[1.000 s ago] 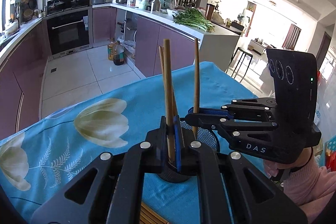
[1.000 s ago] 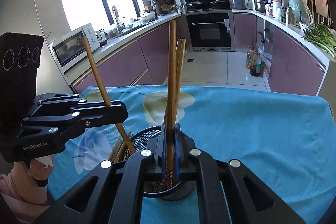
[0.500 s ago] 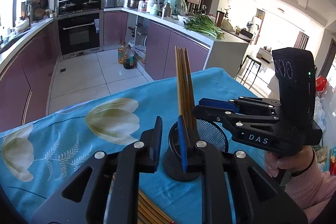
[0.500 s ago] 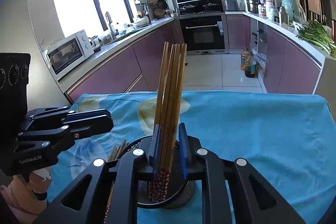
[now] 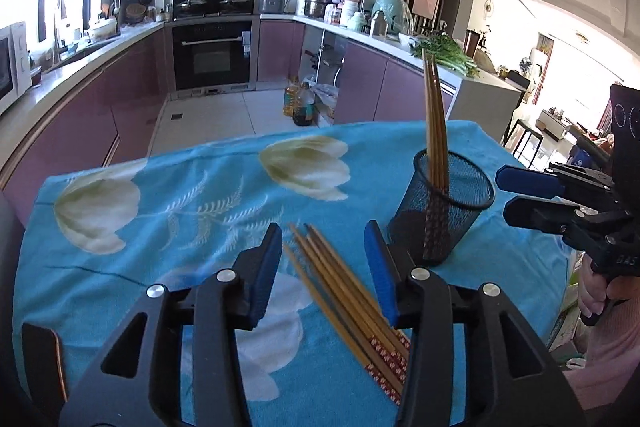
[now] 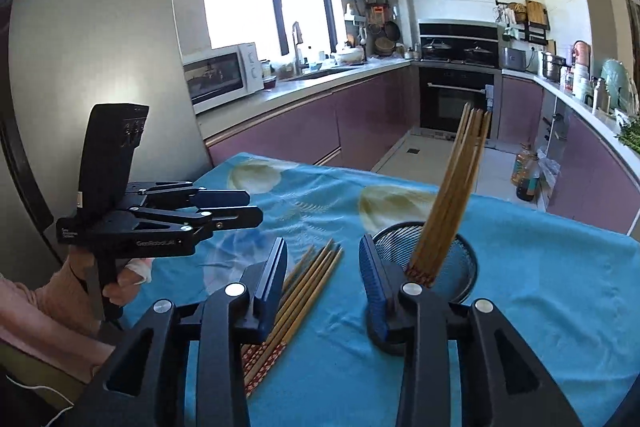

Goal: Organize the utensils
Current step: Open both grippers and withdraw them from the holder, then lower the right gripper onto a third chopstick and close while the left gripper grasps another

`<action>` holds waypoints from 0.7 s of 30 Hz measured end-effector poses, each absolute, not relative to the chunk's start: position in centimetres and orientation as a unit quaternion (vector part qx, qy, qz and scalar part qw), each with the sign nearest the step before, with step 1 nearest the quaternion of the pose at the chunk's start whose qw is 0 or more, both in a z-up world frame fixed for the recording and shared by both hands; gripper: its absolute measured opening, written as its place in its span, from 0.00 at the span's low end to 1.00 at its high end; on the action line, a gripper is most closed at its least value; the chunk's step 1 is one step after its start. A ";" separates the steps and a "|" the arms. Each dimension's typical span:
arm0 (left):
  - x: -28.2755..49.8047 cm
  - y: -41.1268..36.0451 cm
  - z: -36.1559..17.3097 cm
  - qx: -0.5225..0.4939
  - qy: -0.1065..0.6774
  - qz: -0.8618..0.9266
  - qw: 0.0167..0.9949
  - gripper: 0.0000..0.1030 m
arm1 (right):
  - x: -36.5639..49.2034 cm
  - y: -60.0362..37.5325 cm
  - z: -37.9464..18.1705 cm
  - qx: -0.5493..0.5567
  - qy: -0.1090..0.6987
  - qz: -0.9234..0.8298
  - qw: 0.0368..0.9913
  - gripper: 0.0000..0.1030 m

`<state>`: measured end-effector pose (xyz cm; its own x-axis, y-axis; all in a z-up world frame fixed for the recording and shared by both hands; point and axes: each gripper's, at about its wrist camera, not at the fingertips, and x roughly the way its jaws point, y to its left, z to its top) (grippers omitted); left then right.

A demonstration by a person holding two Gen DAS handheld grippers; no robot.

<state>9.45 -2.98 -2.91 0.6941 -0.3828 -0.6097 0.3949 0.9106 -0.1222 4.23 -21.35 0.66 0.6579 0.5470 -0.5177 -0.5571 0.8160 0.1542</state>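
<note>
A black mesh cup point(image 5: 442, 211) stands on the blue flowered cloth point(image 5: 168, 219) and holds several wooden chopsticks point(image 5: 434, 123) that lean in it. More chopsticks point(image 5: 344, 299) lie flat on the cloth beside the cup. My left gripper point(image 5: 323, 267) is open and empty above the lying chopsticks. My right gripper point(image 6: 322, 281) is open and empty; the lying chopsticks point(image 6: 300, 291) show between its fingers and the cup point(image 6: 440, 267) is just to its right. Each gripper also shows in the other's view: the right gripper point(image 5: 516, 195) and the left gripper point(image 6: 240, 207).
The table's far edge drops to the kitchen floor. Purple cabinets, an oven point(image 5: 214, 51) and a counter with greens point(image 5: 444, 53) stand behind. A microwave point(image 6: 222, 75) sits on the left counter. The person's hands and pink sleeves are at the sides.
Both grippers opened and let their chopsticks drop into the cup, then pulled back and away from it. The left gripper swung over the chopsticks lying on the cloth.
</note>
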 end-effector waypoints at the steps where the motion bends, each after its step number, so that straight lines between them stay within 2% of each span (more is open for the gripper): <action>1: 9.3 -2.8 -3.8 0.009 0.339 -0.209 0.917 0.41 | 4.4 -20.7 -0.3 -0.009 0.296 0.307 0.904 0.34; 11: 9.1 -3.4 -9.0 0.005 0.408 -0.205 0.890 0.42 | 6.0 -17.8 -7.4 0.007 0.399 0.290 0.870 0.34; 21: 9.5 -4.1 -11.0 0.012 0.433 -0.202 0.878 0.43 | 5.7 -17.7 -8.0 0.001 0.409 0.275 0.870 0.34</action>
